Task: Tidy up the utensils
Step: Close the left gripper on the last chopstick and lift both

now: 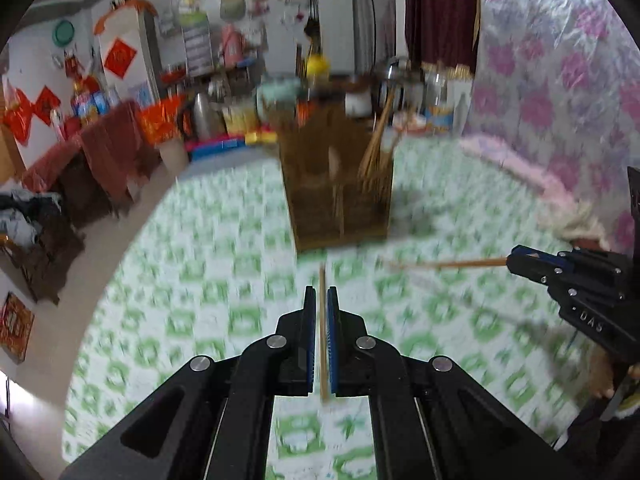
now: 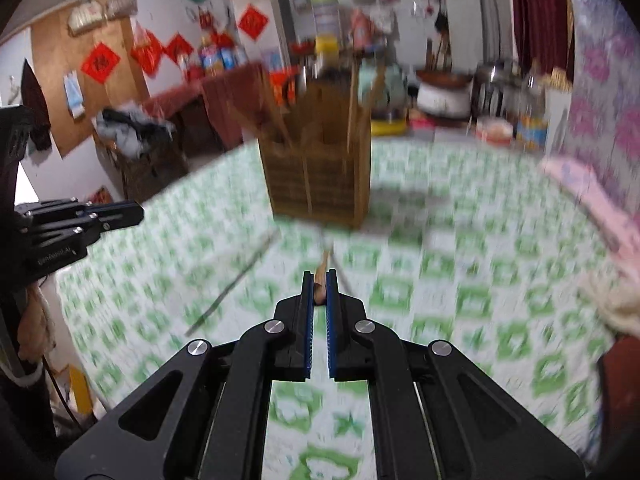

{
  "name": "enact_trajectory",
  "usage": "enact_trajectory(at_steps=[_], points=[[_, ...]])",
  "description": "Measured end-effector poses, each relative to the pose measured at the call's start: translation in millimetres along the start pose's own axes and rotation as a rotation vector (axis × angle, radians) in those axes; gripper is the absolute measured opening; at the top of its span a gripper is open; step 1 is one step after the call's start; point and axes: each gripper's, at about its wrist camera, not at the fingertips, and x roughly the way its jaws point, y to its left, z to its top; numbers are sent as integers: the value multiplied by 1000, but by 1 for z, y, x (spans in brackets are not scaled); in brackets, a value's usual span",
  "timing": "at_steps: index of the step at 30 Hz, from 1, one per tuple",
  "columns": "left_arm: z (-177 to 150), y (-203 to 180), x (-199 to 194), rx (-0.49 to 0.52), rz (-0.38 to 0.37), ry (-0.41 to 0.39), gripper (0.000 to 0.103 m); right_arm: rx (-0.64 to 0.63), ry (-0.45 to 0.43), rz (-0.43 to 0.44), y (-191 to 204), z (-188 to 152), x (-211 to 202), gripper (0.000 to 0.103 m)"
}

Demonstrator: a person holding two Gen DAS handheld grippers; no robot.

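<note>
The left gripper (image 1: 321, 300) is clamped on a chopstick (image 1: 322, 344) that runs lengthwise between its pads; the right gripper (image 2: 319, 280) is closed on the end of another chopstick (image 1: 448, 265), which points sideways across the left fingers' front. Ahead of both stands the wooden holder (image 1: 340, 184), chopsticks leaning inside it. Bare green-patterned tablecloth (image 1: 208, 304) lies between fingers and holder, its curved edge far left. Both grippers hover level, well apart.

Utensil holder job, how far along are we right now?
Partly done. The wooden holder already has a bundle of chopsticks standing in its right compartment. In hand: the left gripper grips one chopstick, and the right gripper grips another. Left: dropping both into the holder. The blur hides any strays on the tablecloth.
</note>
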Motion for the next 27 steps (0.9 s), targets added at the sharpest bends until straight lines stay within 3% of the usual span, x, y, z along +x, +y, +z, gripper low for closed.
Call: enact_trajectory(at_steps=[4, 6, 7, 9, 10, 11, 15, 20, 22, 24, 27], points=[[27, -6, -7, -8, -8, -42, 6, 16, -63, 18, 2, 24, -9, 7], [27, -7, 0, -21, -29, -17, 6, 26, -87, 27, 3, 33, -10, 7], [22, -7, 5, -27, -36, 1, 7, 36, -92, 39, 3, 34, -9, 7], [5, -9, 19, -11, -45, 59, 18, 38, -92, 43, 4, 34, -9, 7], [-6, -9, 27, -4, -41, 86, 33, 38, -90, 46, 4, 33, -8, 7], [-20, -10, 38, 4, -29, 125, 40, 38, -87, 46, 4, 31, -6, 7], [-64, -7, 69, 18, -24, 261, 40, 52, -92, 52, 1, 30, -5, 7], [-94, 5, 103, -3, -23, 376, 40, 62, -98, 55, 0, 27, -5, 7], [-97, 7, 102, -2, -31, 362, 38, 66, -99, 58, -1, 27, -5, 7], [-97, 8, 102, -7, -56, 365, 10, 66, -102, 59, -1, 27, -5, 7], [-92, 9, 94, -25, -58, 344, 6, 68, -104, 61, -2, 26, -6, 7]])
